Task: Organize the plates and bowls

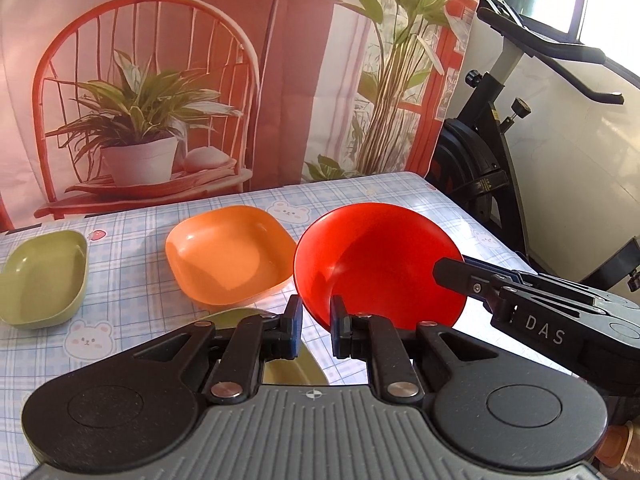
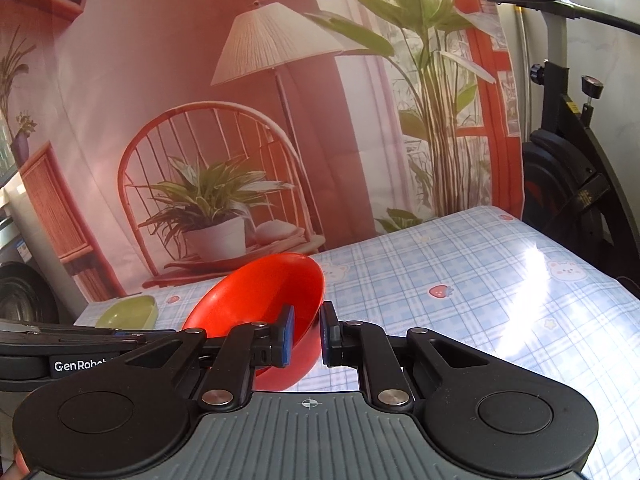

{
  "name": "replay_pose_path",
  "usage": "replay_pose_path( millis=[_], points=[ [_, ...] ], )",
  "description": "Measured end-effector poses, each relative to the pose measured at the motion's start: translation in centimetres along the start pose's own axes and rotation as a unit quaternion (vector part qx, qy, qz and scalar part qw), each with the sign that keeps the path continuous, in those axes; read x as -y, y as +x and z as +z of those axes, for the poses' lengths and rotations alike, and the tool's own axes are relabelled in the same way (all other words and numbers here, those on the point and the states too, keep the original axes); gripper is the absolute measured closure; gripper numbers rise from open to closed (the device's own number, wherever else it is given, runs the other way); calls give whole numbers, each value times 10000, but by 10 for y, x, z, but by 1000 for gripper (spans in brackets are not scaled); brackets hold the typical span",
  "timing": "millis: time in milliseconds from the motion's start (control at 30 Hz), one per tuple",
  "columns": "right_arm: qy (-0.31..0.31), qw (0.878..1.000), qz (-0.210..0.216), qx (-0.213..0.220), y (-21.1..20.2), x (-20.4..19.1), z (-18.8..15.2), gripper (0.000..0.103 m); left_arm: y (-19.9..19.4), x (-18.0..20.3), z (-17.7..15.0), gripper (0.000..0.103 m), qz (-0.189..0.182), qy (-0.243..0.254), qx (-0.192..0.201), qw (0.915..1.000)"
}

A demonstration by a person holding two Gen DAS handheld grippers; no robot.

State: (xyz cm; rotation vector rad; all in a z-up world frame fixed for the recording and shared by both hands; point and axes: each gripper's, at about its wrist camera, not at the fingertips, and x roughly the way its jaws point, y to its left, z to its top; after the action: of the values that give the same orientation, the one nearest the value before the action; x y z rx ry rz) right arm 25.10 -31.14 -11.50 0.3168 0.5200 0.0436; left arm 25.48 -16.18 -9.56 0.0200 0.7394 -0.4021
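A red bowl (image 1: 376, 256) is held tilted above the checked tablecloth; it also shows in the right wrist view (image 2: 260, 300). My left gripper (image 1: 316, 330) is shut on the bowl's near rim. My right gripper (image 2: 307, 336) is shut on the bowl's right rim, and shows in the left wrist view (image 1: 452, 270) reaching in from the right. An orange square plate (image 1: 228, 256) lies on the table left of the bowl. A green bowl (image 1: 44, 276) sits at the far left, also in the right wrist view (image 2: 128, 312).
An olive-green plate (image 1: 288, 364) lies under my left gripper, mostly hidden. The table (image 2: 480, 280) has a printed backdrop behind it. An exercise bike (image 1: 500, 140) stands past the table's right edge.
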Motion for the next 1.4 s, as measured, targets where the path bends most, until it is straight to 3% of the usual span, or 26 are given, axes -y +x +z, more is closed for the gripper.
replay_pose_path(
  millis=[300,800,1133,1400],
  points=[
    [-131,9998,116,38,-37,-29,-7,90,-46,-7,-18,88,-49,-138,206,9997],
    [-261,9989,237,-318,-76,-49,-34,90,-81,-16,-61,88,-262,-265,4,9993],
    [-281,9969,149,-719,-85,-48,-75,90,-79,-16,-89,88,-231,-357,-254,9988],
    [-512,9955,-77,-795,-78,-52,-97,90,-65,-14,-105,88,-65,-470,-434,9979]
  ],
)
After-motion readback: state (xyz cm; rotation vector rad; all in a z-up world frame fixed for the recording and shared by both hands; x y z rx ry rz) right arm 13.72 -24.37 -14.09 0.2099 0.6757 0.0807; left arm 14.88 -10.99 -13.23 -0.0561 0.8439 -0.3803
